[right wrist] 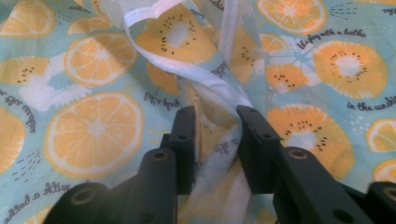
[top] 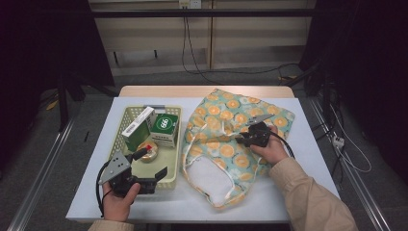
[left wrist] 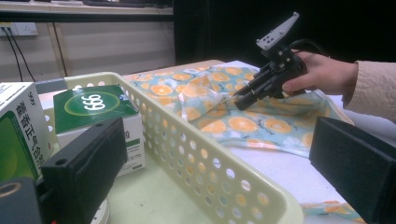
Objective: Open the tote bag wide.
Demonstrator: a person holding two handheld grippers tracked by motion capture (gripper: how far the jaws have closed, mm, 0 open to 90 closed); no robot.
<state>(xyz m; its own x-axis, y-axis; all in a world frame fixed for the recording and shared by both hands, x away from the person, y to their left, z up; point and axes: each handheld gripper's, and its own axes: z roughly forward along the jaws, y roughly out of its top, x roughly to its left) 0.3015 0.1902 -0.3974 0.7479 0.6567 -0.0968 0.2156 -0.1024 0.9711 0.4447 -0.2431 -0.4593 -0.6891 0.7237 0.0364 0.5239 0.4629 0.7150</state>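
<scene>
High view, basket (top: 126, 114) holding boxes (top: 164, 129), tin (top: 148, 151), fruit-print bag (top: 226, 126) beside.

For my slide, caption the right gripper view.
The right gripper, jaws partly apart, straddles the white strap of the fruit-print cloth bag.

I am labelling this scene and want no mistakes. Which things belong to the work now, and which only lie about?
In the work:
- fruit-print bag
- its white strap, between the right gripper jaws
- basket, which the open left gripper straddles

Lying about:
- wall cables
- floor power strip
</scene>
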